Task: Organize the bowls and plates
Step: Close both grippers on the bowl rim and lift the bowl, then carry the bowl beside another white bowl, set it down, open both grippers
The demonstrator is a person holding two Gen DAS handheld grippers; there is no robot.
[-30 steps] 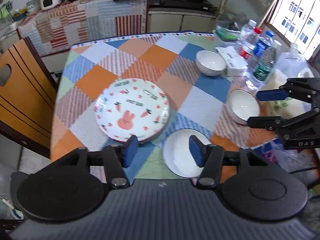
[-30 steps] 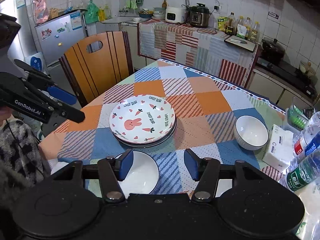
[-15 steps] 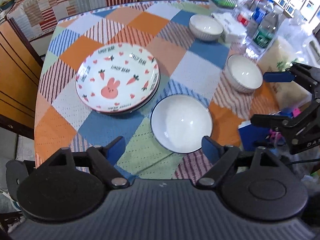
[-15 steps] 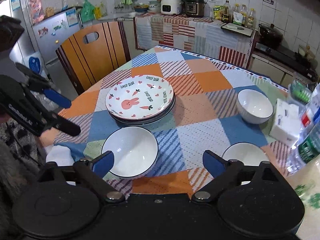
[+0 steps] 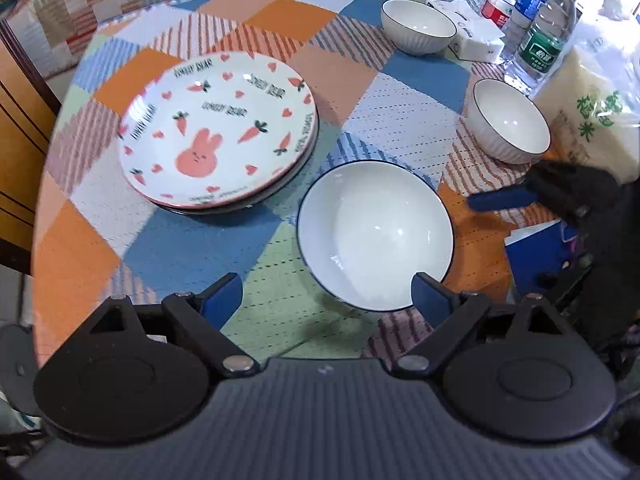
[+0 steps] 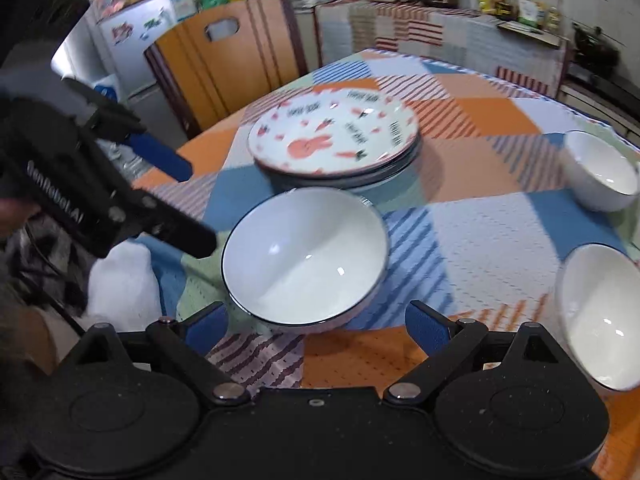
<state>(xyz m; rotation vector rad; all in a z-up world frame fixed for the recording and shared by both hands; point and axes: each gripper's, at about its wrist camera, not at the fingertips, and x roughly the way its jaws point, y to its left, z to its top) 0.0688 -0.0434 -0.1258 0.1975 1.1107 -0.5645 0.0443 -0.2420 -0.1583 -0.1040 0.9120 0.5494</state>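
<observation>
A wide white bowl with a dark rim sits near the front edge of the checked table. Behind it to the left is a stack of plates; the top one has a pink rabbit and carrots. Two smaller white bowls stand at the far right and the near right. My left gripper hangs over the wide bowl's near rim, its jaws opening and gripping nothing. My right gripper is open and empty just before the same bowl.
Water bottles, a tissue pack and a bag of rice crowd the table's right side. A blue box lies at the right edge. A wooden chair stands behind the plates.
Both grippers have come down toward the table and spread their jaws wide. The wide white bowl now looks larger and closer in both views. Nothing on the table has moved.
</observation>
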